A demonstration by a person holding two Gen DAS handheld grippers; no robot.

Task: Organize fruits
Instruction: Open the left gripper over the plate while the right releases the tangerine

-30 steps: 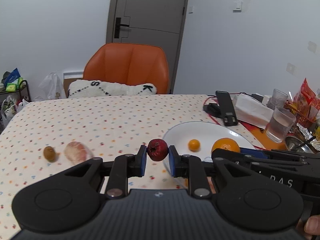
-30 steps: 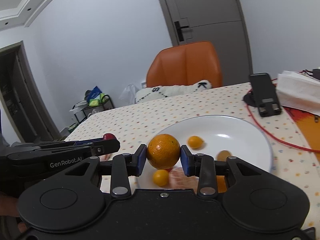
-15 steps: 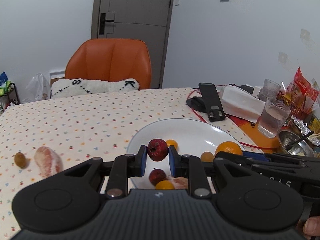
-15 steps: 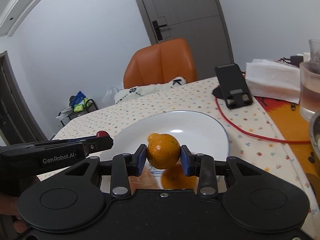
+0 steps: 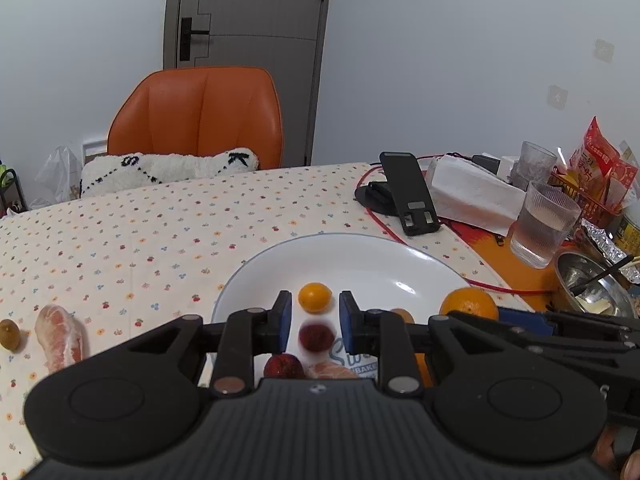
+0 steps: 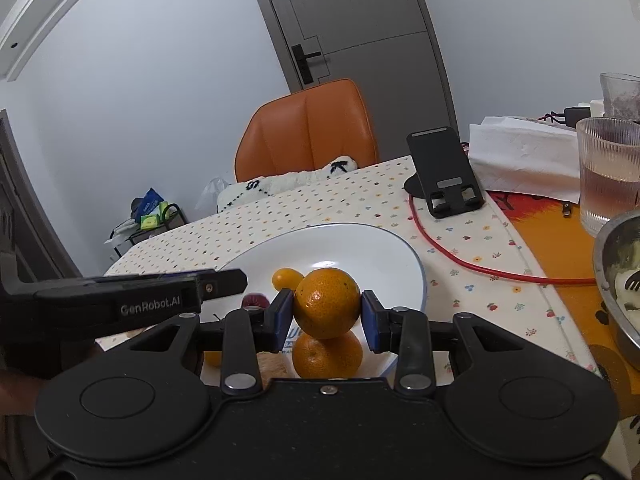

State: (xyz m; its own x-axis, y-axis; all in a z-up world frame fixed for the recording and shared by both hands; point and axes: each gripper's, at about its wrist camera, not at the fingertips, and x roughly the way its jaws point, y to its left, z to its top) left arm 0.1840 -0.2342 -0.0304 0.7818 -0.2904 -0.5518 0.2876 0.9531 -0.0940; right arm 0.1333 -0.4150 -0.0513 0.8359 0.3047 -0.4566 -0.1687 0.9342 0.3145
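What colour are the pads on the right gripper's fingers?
Blue pads on black fingers, clamped on the orange. Clearest in the right wrist view.

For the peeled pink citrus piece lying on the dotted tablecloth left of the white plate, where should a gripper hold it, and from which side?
Probably from above, gripping the peeled pink citrus piece at its middle, across its narrow width. It lies flat and elongated on the dotted tablecloth, running toward and away from the camera, so fingers would close from its left and right. The small brown fruit sits close on the left; keep that finger clear. Squeeze gently; the flesh looks soft.
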